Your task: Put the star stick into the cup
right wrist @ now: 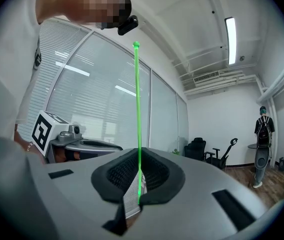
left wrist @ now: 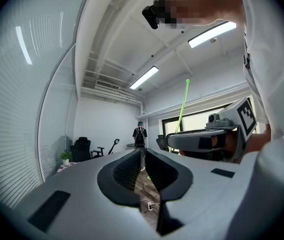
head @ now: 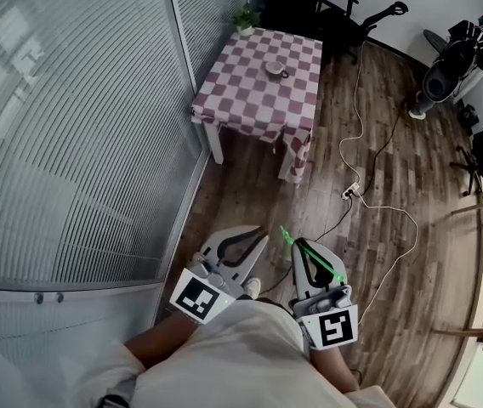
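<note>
The star stick (head: pixel 305 249) is a thin bright-green rod, and my right gripper (head: pixel 303 246) is shut on its lower end. In the right gripper view the star stick (right wrist: pixel 137 109) rises straight up from the pads (right wrist: pixel 127 171) to its small star tip. My left gripper (head: pixel 261 232) is beside the right one, close to my body, jaws together with nothing between them. The cup (head: pixel 275 69) stands on a table with a red-and-white checked cloth (head: pixel 241 100), far ahead across the floor. From the left gripper view I see the right gripper (left wrist: pixel 202 141) and the stick (left wrist: pixel 182 109).
A glass wall with blinds (head: pixel 71 126) runs along the left. White cables and a power strip (head: pixel 350 192) lie on the wood floor between me and the table. Black office chairs (head: pixel 352 15) stand behind the table. A person (right wrist: pixel 263 134) stands at the far wall.
</note>
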Motion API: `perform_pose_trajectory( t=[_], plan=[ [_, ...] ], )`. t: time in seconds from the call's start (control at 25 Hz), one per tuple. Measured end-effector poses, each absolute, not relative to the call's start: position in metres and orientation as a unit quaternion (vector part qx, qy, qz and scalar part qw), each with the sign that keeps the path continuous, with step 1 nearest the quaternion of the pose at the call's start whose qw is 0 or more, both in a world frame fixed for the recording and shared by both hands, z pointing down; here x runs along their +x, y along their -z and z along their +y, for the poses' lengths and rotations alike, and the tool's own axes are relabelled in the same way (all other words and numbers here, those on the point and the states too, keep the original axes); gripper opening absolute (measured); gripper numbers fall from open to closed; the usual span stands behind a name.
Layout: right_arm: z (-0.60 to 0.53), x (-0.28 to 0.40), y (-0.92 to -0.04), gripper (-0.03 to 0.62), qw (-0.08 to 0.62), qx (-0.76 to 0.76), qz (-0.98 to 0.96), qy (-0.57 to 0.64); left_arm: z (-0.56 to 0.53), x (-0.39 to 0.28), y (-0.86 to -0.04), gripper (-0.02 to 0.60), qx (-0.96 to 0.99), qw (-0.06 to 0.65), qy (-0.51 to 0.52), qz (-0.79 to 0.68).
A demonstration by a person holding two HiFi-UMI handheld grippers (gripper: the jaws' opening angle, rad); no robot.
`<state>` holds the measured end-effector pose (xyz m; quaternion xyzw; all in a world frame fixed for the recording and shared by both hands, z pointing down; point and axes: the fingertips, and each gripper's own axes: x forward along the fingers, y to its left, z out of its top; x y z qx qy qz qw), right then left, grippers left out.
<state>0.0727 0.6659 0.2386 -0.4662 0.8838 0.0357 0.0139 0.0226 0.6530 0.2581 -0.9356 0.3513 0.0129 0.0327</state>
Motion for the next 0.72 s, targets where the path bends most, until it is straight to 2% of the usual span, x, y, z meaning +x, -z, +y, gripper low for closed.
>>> perform_pose_trajectory(
  t=[0.36, 0.72],
  plan=[
    [0.644, 0.07, -0.24, 0.038, 0.015, -0.462, 0.886, -0.034, 0.631, 0.02, -0.257, 0.054, -0.933, 0.028, -0.021, 0.359],
    [0.597, 0.06, -0.239, 0.038, 0.01, -0.464, 0.885, -0.041, 0.585, 0.014, -0.264, 0.054, -0.938, 0.056, 0.013, 0.343]
  ],
)
